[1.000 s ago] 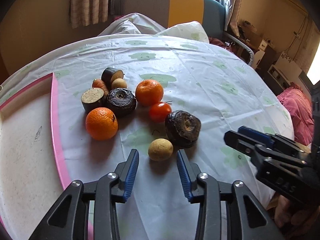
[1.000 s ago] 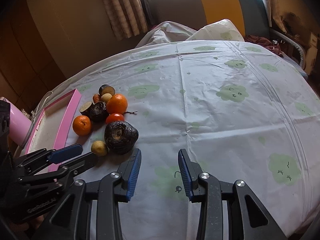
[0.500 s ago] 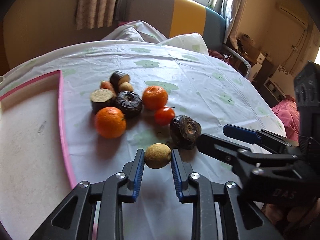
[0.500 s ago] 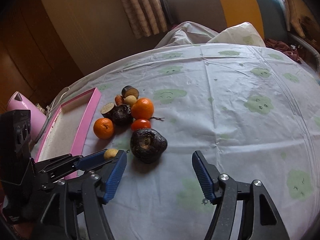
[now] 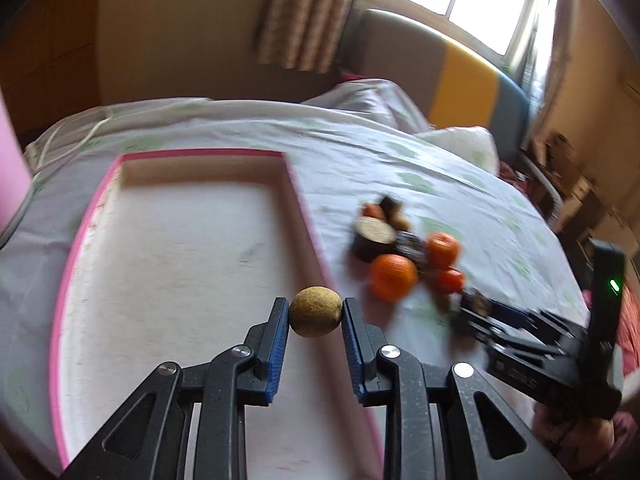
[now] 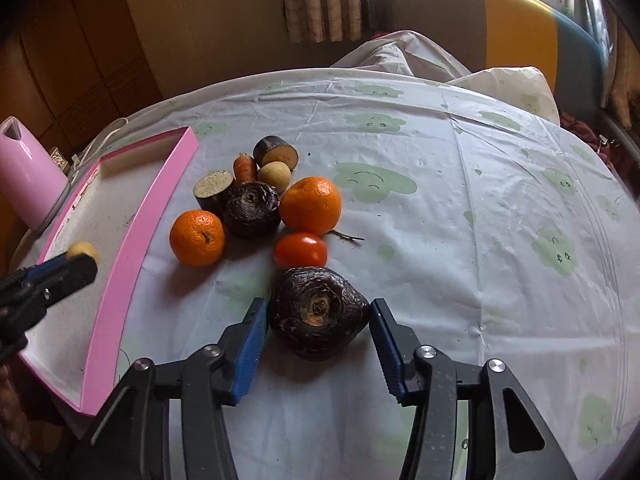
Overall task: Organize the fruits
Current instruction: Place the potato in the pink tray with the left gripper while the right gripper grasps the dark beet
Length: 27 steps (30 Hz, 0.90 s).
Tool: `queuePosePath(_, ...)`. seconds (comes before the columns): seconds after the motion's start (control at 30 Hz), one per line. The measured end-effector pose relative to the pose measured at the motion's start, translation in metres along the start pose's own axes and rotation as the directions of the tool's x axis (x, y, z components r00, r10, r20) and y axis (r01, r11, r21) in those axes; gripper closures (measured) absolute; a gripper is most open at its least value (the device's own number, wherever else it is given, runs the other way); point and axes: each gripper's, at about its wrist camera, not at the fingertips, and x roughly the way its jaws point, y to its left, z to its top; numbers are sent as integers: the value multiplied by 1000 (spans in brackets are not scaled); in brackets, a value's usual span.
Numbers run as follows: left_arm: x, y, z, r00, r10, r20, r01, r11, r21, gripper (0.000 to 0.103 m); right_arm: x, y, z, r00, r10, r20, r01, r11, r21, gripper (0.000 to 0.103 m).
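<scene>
My left gripper [image 5: 315,316] is shut on a small tan round fruit [image 5: 316,317] and holds it over the right rim of the pink tray [image 5: 304,208]. The right wrist view shows that fruit [image 6: 82,249] above the tray [image 6: 132,240]. My right gripper [image 6: 318,320] points down at a dark wrinkled root [image 6: 318,312]. Its jaws are closing, with the root between them and a thin gap at the right pad. Behind it lie a tomato [image 6: 301,250], two oranges [image 6: 197,237] [image 6: 311,205], a second dark root [image 6: 251,209], a carrot [image 6: 245,168] and two cut aubergine pieces [image 6: 214,188].
A white cloth with green cloud prints [image 6: 480,200] covers the round table. A pink jug [image 6: 24,176] stands left of the tray, with a cable behind it. A striped sofa [image 6: 516,20] and bundled plastic sheet sit beyond the far edge.
My left gripper shut on the tan fruit, lifted it and carried it left over the tray. My right gripper opened wide, moved up to the near dark root and narrowed around it.
</scene>
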Motion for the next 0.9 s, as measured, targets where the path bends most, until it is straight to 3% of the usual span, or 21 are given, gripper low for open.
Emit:
queuePosePath(0.17, 10, 35, 13, 991, 136, -9, -136, 989, -53, 76, 1, 1, -1, 1000, -21, 4, 21, 1000, -11, 51)
queuePosePath(0.27, 13, 49, 16, 986, 165, -13, -165, 983, -79, 76, 5, -2, -1, 1000, -3, -8, 3, 1000, 10, 51)
queuePosePath(0.6, 9, 56, 12, 982, 189, -14, -189, 977, -98, 67, 8, 4, -1, 1000, -31, -6, 31, 1000, 4, 51)
queuePosePath(0.9, -16, 46, -1, 976, 214, 23, -213, 975, -57, 67, 1, 4, -9, 999, -31, 7, 31, 999, 22, 52)
